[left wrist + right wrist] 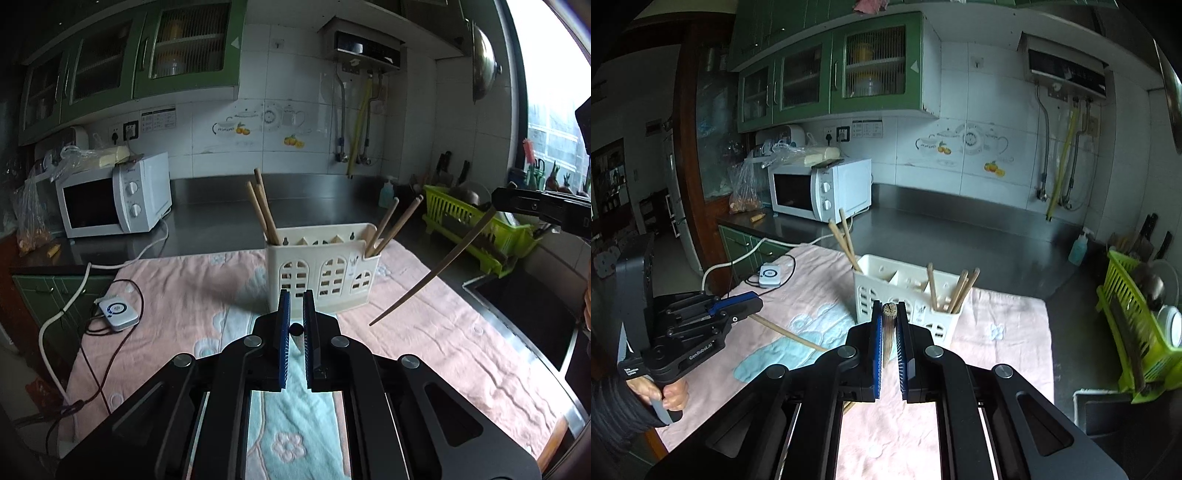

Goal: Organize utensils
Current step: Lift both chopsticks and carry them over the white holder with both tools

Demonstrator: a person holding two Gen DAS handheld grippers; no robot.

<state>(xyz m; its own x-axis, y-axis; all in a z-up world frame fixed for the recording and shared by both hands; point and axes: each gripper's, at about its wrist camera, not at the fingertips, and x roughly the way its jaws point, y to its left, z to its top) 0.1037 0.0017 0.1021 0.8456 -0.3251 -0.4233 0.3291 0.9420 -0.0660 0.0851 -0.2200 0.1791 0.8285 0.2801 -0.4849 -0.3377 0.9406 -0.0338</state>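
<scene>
While both claws hang above the pink towel (207,291), I have each clamped on one chopstick. The left claw (296,325) pinches one end-on; the right claw (887,325) does likewise, near the white holder (908,295).

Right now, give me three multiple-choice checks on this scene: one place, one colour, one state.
1. The white holder stands on:
A) the pink towel
B) a stove
C) a chair

2. The dish rack is:
A) red
B) lime green
C) blue

3. The right tool is:
A) open and empty
B) shut on a chopstick
C) shut on a spoon

Answers:
1. A, the towel spreads under the holder.
2. B, its slats are bright green.
3. B, a wooden stick sits clamped between the pads.
</scene>
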